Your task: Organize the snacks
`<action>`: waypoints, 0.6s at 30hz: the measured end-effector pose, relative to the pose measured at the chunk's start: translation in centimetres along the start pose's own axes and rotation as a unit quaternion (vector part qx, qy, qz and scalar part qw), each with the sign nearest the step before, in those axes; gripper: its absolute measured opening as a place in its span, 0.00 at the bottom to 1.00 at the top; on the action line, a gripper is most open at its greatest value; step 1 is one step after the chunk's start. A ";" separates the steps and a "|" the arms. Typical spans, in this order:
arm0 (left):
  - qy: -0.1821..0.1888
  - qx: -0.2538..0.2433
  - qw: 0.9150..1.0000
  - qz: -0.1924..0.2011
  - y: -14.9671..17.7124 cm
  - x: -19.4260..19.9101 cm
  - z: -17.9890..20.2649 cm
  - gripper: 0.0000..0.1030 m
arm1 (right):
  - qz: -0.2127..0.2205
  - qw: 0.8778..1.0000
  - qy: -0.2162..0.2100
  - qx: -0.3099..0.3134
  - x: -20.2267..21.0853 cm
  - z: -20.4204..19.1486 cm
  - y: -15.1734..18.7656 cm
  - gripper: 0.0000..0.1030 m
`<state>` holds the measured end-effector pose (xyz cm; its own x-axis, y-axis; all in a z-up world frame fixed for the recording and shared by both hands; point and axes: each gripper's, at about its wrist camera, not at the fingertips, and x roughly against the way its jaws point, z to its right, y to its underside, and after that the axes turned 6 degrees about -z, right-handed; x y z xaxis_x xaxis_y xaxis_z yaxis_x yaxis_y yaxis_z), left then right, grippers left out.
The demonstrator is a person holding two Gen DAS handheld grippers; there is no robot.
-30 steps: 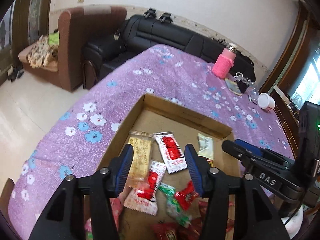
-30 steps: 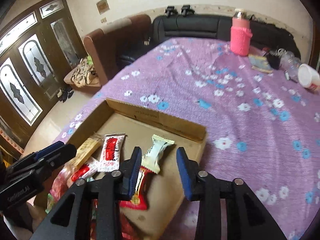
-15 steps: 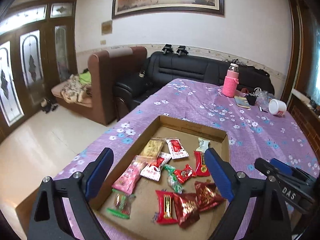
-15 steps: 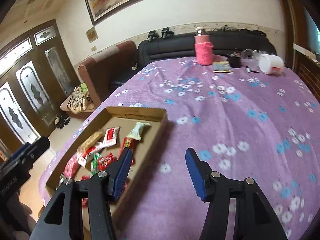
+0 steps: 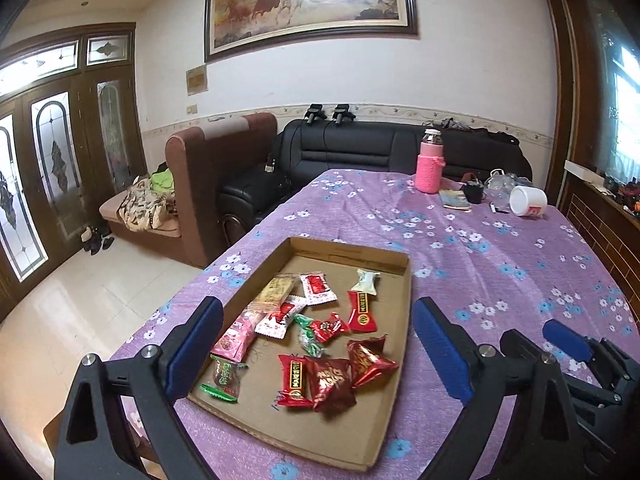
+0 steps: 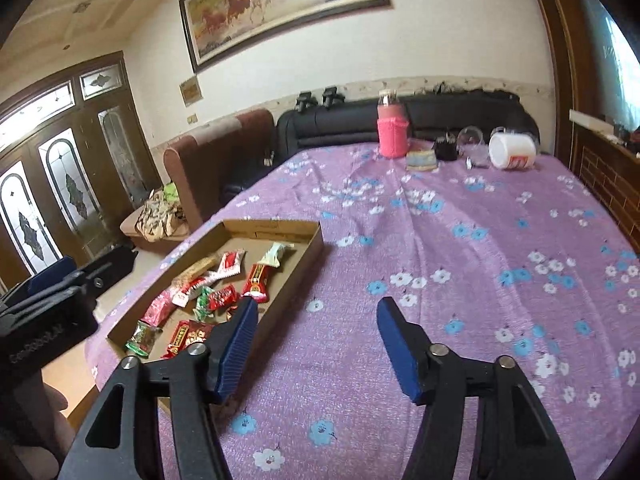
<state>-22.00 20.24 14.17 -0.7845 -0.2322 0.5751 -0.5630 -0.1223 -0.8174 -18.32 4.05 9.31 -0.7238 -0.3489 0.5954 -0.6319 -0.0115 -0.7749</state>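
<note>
A shallow cardboard tray [image 5: 394, 258] lies on the purple flowered tablecloth and holds several wrapped snacks [image 5: 334, 376], red, pink, green and tan. It also shows in the right wrist view [image 6: 310, 240], at the left. My left gripper [image 5: 318, 346] is open and empty, held above and before the tray's near end. My right gripper [image 6: 314, 340] is open and empty, above bare cloth just right of the tray. The right gripper's body shows at the lower right of the left wrist view.
At the table's far end stand a pink-sleeved bottle [image 5: 430, 168], a white cup on its side [image 5: 528, 202], a small booklet [image 5: 456, 200] and small dark items. A black sofa [image 5: 360, 152] and brown armchair [image 5: 224, 184] stand beyond the table's left edge.
Both grippers have pulled back and up from the tray, so the whole tray and room now show. Both jaws have opened wider. The snacks have not moved.
</note>
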 end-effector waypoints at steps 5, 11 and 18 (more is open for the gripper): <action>-0.005 -0.005 1.000 0.021 0.1 1.6 0.7 0.93 | 0.020 1.000 0.003 0.008 1.3 -0.2 0.3 0.72; -0.036 0.013 0.996 0.077 0.4 3.9 0.5 1.00 | 0.013 1.000 -0.002 0.010 1.1 -0.5 0.9 0.72; -0.119 0.039 0.986 0.109 1.8 4.6 0.1 1.00 | 0.001 0.999 -0.015 0.029 0.5 -1.8 1.5 0.72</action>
<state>-26.61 18.81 15.38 -0.7960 -0.4805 0.3680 -0.3584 -0.1158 -0.9264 -20.14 5.57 8.88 -0.7162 -0.3767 0.5875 -0.6124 -0.0645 -0.7879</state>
